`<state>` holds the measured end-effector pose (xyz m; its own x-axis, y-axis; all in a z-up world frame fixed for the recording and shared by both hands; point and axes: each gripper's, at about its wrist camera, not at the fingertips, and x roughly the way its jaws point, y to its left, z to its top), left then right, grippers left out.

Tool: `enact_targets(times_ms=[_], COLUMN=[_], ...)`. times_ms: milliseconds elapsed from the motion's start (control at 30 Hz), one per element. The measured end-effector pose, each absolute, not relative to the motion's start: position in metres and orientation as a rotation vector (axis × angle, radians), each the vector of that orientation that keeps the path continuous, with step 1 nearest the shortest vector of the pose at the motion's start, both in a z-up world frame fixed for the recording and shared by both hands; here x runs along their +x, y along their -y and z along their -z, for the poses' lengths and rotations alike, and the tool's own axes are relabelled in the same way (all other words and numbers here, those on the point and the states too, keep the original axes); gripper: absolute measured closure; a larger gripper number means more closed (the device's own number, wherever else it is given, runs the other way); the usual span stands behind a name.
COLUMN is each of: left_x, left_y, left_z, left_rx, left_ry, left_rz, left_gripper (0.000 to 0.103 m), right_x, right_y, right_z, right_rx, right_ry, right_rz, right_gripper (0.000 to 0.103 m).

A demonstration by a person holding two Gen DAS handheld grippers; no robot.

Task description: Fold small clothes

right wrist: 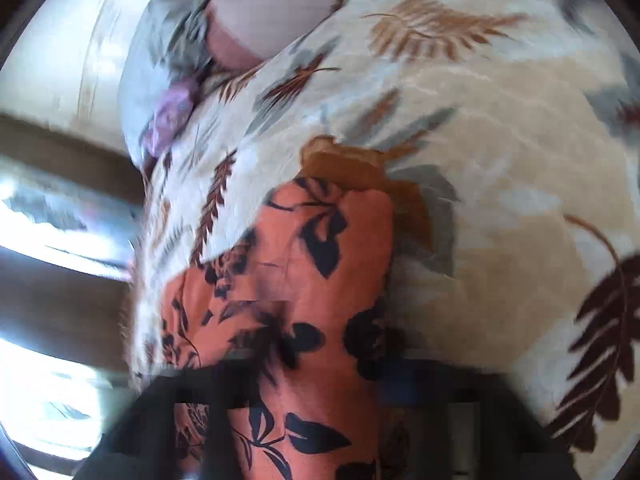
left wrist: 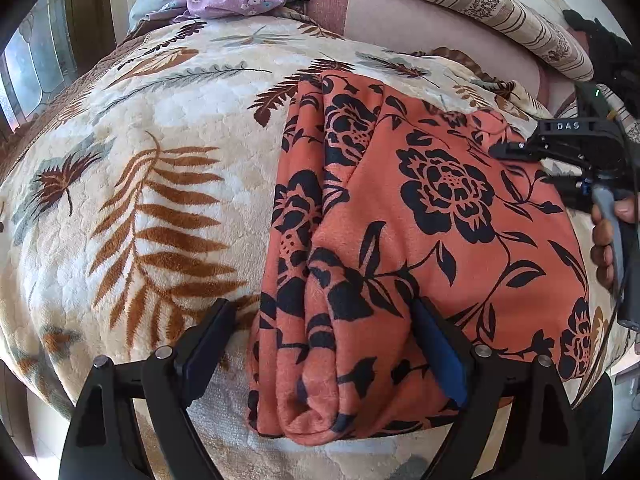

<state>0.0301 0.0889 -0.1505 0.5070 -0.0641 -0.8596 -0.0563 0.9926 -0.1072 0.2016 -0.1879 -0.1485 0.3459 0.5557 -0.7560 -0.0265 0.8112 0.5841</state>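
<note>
Orange cloth with black flowers [left wrist: 400, 240], partly folded, lies on the cream blanket with leaf print [left wrist: 160, 120] and fills the centre and right of the left wrist view. Along its left side the fabric is gathered in several long rolls.

The left gripper [left wrist: 320, 344] stands at the lower edge of that view with its jaws wide apart. The bunched near end of the cloth is between them, and the right finger with the blue pad [left wrist: 440, 352] lies against the fabric, but the left finger sits on bare blanket and nothing is clamped.

The right gripper [left wrist: 516, 151] comes in from the right edge of the same view, at the far right border of the cloth, held by a hand [left wrist: 608, 240]. Its own camera is strongly blurred; there the jaws look narrow with orange fabric running between them, but I cannot tell if they really pinch it.

Possible problems, in my judgement: if the left jaws close here, they may take only some of the rolled layers, so the fold opens again. The soft blanket can also be caught together with the cloth. A weak hold on the right would let the edge slip.

Readable writing: only "DAS" [left wrist: 568, 126], in white letters on the right gripper's black body.
</note>
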Motion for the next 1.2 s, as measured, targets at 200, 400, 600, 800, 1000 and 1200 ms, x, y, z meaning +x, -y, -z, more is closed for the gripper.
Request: enact_targets(times_ms=[200, 400, 600, 800, 1000, 1200], left_x=[0.029, 0.028, 0.027, 0.009, -0.002, 0.003], left_y=[-0.088, -0.088, -0.087, -0.112, -0.118, -0.118], left_z=[0.151, 0.151, 0.149, 0.104, 0.151, 0.124], left_rx=[-0.124, -0.126, -0.119, -0.31, -0.304, -0.349], left_ry=[-1.033, -1.03, -1.032, -0.915, -1.05, -1.064], left_rz=[0.0, -0.006, -0.006, -0.012, 0.035, 0.069], left_gripper=[0.011, 0.011, 0.011, 0.014, 0.031, 0.052], right_x=[0.184, 0.122, 0.072, 0.072, 0.069, 0.062], right_y=[0.175, 0.2, 0.19, 0.165, 0.203, 0.223], right_z=[0.134, 0.129, 0.137, 0.117, 0.149, 0.138], right_rx=[0.381, 0.539, 0.39, 0.174, 0.459, 0.489], right_ry=[-1.125, -1.099, -1.12, -1.083, -1.115, -1.101], right_rz=[-0.307, -0.397, -0.466, -0.409, -0.377, -0.391], right_gripper=[0.06, 0.02, 0.061, 0.054, 0.021, 0.02])
